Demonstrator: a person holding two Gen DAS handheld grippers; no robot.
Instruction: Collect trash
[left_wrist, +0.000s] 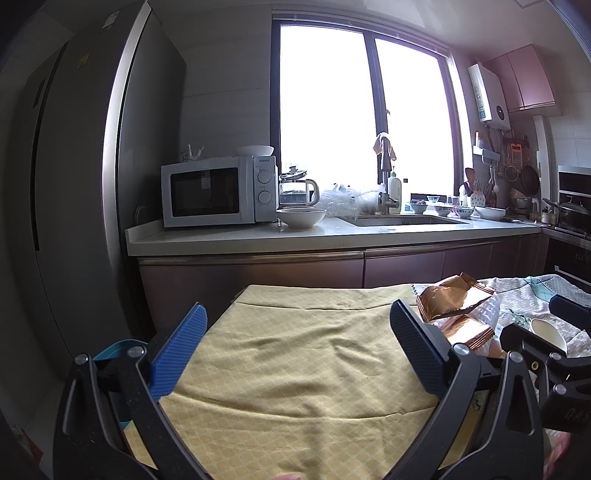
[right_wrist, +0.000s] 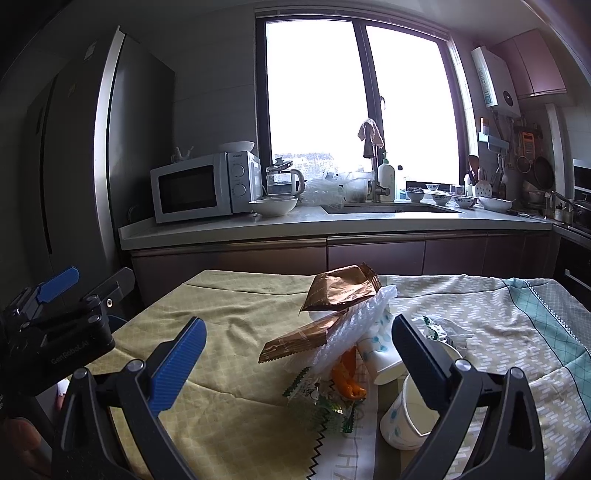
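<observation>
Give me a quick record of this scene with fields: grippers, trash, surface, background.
left gripper: open, over bare yellow cloth
right gripper: open, facing the trash pile
trash: brown wrappers, bubble wrap, paper cups, orange peel, green wrapper
surface: yellow cloth beside patterned cloth
background: microwave, sink, fridge

A heap of trash lies on the cloth-covered table: two crinkled copper-brown foil wrappers (right_wrist: 341, 291), one propped above the other, lean on a crumpled clear plastic bag (right_wrist: 354, 332). Beside them lie two tipped white paper cups with blue print (right_wrist: 400, 417), an orange peel scrap (right_wrist: 347, 380) and a green-printed clear wrapper (right_wrist: 317, 402).
</observation>
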